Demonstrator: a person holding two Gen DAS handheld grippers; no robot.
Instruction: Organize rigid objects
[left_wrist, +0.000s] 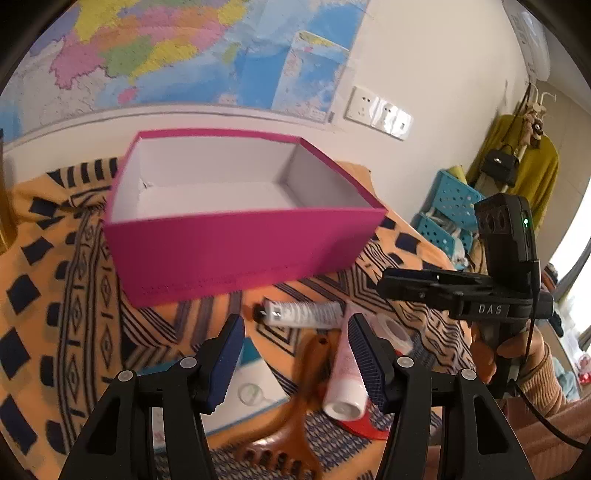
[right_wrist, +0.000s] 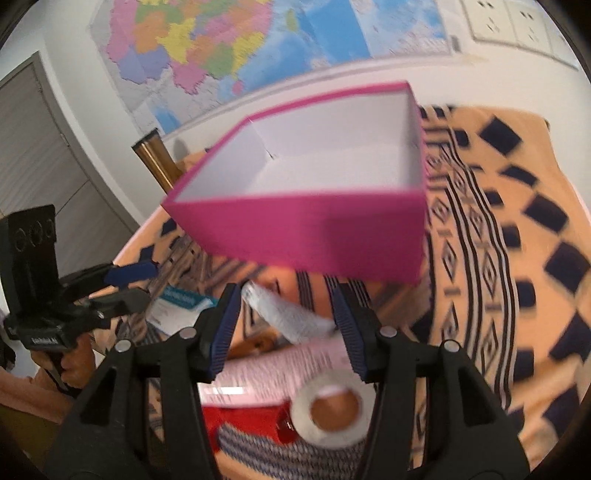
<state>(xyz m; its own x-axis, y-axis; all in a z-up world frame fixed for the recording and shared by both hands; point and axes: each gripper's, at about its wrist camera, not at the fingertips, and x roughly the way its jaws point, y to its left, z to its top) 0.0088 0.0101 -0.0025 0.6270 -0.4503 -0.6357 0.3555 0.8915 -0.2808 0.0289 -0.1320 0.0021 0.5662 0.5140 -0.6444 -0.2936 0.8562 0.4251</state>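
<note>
Both grippers, left (left_wrist: 295, 354) and right (right_wrist: 284, 328), fingers released, nothing held, over clutter; box (left_wrist: 236, 251) empty, ready to fill.

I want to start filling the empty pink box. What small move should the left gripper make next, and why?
Probably ease the left gripper down onto the brown comb and close. Its jaws stand open with nothing between the pads, the comb's handle lies right below them, and the pink box sits empty just beyond. The pink tube lies close beside the comb, so a centred approach seems wise.
</note>
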